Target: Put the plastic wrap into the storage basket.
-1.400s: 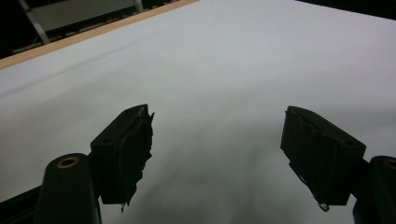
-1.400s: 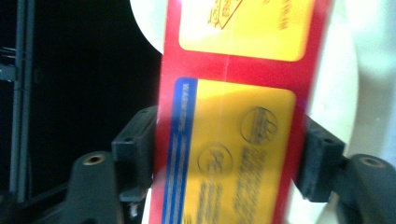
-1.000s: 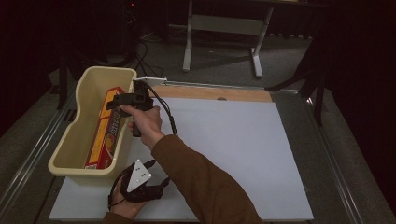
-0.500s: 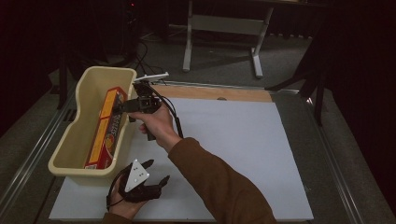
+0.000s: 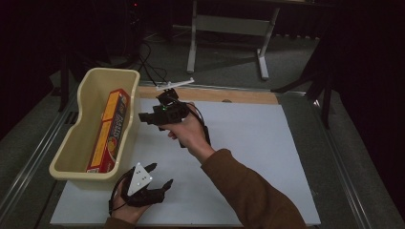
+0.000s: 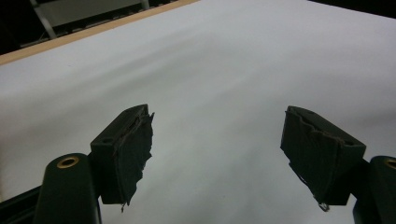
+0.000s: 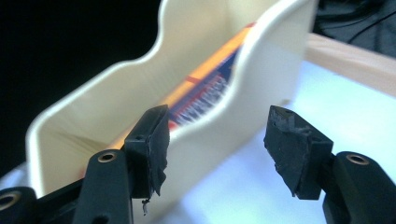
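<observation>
A cream plastic bin (image 5: 79,143) stands at the table's left with a long orange and yellow box (image 5: 107,131) lying inside it. My right gripper (image 5: 146,116) hovers just right of the bin's rim and points left at it. It is open with nothing between its jaws, which have closed a little in the last second. In the right gripper view the gripper (image 7: 215,140) faces the bin wall (image 7: 261,88), with the box (image 7: 210,86) behind. My left gripper (image 5: 160,174) rests near the front edge, open and empty (image 6: 217,140) over the white sheet (image 6: 224,65).
The white sheet (image 5: 258,143) covers most of the table, with a wooden strip (image 5: 239,95) along its far edge. A metal rail (image 5: 334,157) runs down the right side. A stand's legs (image 5: 224,28) rise beyond the table.
My right gripper has drawn back to the right and slightly up, from over the box in the bin to outside its rim. The box stays in the bin. The left gripper has not moved.
</observation>
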A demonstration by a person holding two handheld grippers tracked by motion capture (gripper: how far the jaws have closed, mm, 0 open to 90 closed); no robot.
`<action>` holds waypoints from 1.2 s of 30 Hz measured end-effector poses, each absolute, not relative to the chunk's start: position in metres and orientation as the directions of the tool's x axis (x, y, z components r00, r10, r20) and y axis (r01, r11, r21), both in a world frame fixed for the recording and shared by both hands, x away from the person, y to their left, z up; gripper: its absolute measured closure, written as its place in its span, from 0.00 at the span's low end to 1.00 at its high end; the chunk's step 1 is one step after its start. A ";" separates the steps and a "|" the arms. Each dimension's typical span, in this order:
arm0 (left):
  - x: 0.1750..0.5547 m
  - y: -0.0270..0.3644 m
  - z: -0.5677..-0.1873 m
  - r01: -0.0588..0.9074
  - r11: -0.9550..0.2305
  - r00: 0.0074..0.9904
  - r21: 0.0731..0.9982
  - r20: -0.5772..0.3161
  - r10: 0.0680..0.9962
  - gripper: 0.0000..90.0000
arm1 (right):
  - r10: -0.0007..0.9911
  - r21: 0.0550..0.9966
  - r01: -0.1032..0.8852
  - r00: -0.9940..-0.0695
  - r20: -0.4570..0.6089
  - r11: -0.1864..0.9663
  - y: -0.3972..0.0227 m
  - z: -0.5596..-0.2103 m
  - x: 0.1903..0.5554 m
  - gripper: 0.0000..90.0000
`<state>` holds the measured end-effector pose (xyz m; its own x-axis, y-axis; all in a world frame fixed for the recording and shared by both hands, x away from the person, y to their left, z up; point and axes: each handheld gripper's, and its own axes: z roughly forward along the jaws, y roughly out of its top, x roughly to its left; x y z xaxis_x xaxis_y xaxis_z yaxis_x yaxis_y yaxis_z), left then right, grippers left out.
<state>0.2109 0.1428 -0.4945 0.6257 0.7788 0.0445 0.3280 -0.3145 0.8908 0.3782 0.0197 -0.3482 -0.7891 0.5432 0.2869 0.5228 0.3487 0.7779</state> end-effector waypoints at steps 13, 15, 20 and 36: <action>0.212 0.144 -0.495 0.335 -0.315 0.619 0.888 0.044 0.784 0.27 | 0.582 0.794 0.387 -0.811 0.051 0.468 -0.040 -0.357 0.359 0.41; 0.213 0.145 -0.496 0.338 -0.312 0.617 0.888 0.041 0.786 0.27 | 0.582 0.794 0.380 -0.812 0.042 0.474 -0.049 -0.358 0.356 0.40; 0.213 0.146 -0.496 0.340 -0.307 0.613 0.889 0.038 0.789 0.27 | 0.593 0.809 0.376 -0.804 0.043 0.451 -0.074 -0.362 0.350 0.39; 0.214 0.148 -0.495 0.344 -0.303 0.602 0.889 0.039 0.798 0.27 | 0.689 0.843 0.372 -0.725 0.003 0.388 -0.168 -0.390 0.317 0.38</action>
